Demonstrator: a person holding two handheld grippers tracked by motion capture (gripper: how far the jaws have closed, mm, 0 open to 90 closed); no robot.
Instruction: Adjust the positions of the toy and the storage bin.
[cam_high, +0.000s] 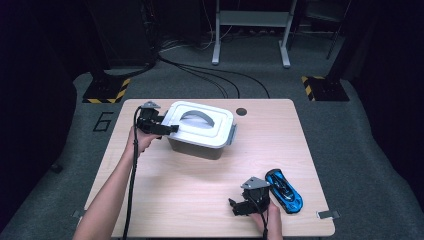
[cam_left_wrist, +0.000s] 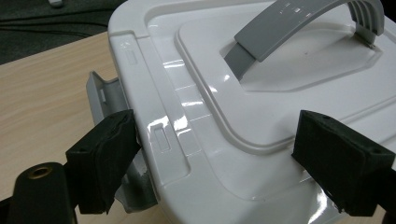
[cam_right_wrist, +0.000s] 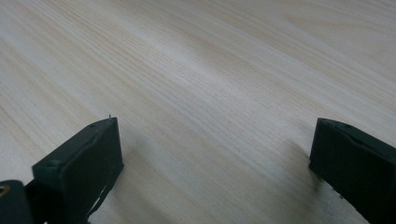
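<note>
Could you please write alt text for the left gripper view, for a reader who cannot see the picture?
The left claw grips the edge of a white box lid: one jaw presses the grey side latch, the other rests on top of the lid. The lid's grey handle arches behind, above the wooden table.

The high view sits up above the near edge of the table (cam_high: 200, 200), looking forward and down, so you get the whole tabletop plus the floor and stands behind it. The left gripper view rides low and super close, staring across the corner of the white box (cam_left_wrist: 196, 140) lid toward its grey handle (cam_left_wrist: 299, 28); that same box (cam_high: 200, 131) is at the table's far left from above. The right gripper view hovers right over bare wood grain (cam_right_wrist: 210, 84), angled down along its own jaws.
</note>
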